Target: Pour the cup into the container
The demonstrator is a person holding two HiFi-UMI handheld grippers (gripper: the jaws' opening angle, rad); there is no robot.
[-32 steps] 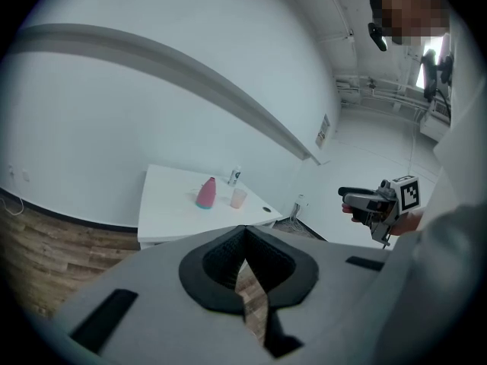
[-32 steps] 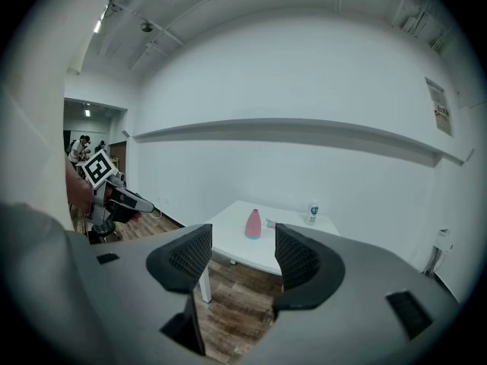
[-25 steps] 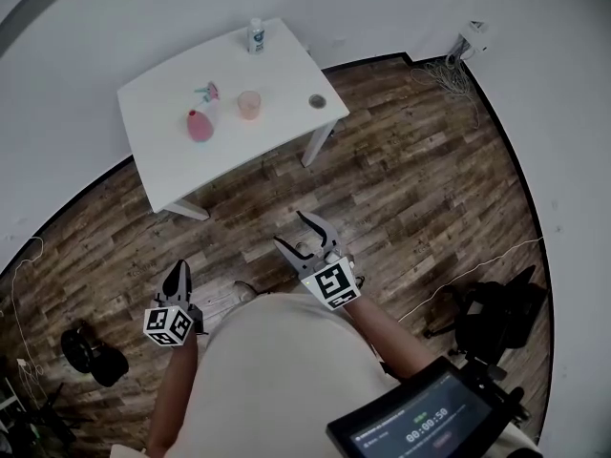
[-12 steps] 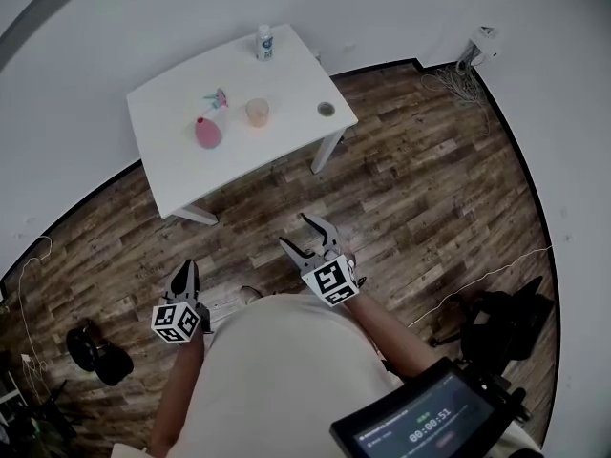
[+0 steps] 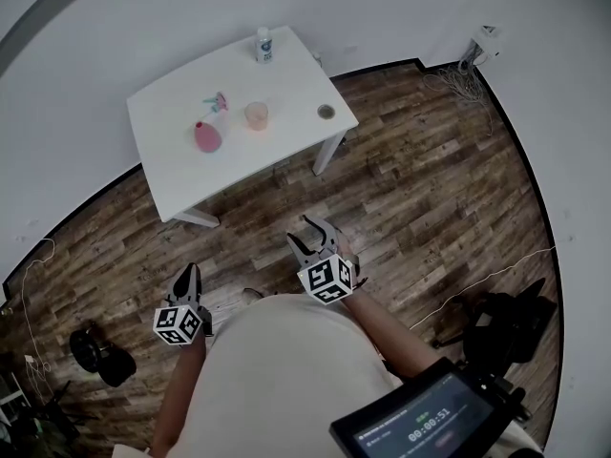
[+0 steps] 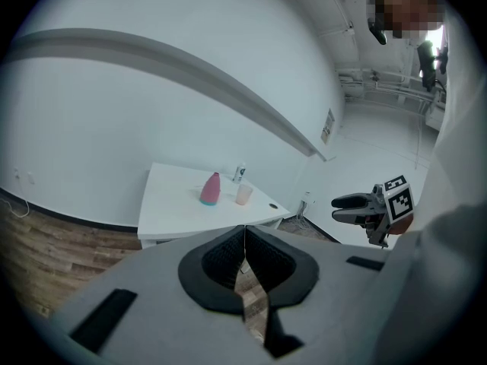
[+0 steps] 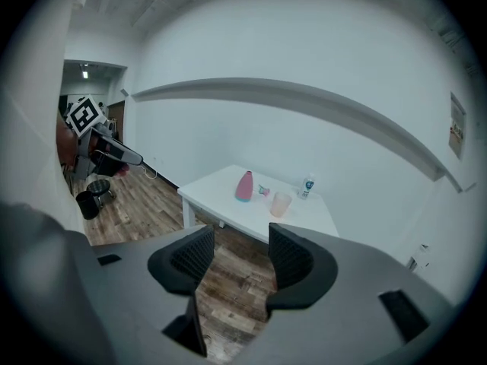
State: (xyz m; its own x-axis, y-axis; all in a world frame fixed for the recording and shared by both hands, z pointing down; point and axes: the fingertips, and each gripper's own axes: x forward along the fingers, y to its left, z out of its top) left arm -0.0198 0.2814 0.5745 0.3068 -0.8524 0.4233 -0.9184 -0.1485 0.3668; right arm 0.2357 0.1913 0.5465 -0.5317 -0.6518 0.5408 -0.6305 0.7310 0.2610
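- Left gripper view: the left gripper (image 6: 244,236) is seen with its jaws pressed together and nothing between them.
- The right gripper (image 7: 242,253) is seen with its jaws part open. They have just been closing, with nothing between them.
- Well ahead of both pairs of jaws, the cup (image 7: 281,203) stands upright on the white table (image 7: 216,198), between a pink spray bottle (image 7: 244,186) and a white bottle (image 7: 307,186).
- A small round item (image 5: 326,112) at the table's edge is shown in the head view but not in the right gripper view.
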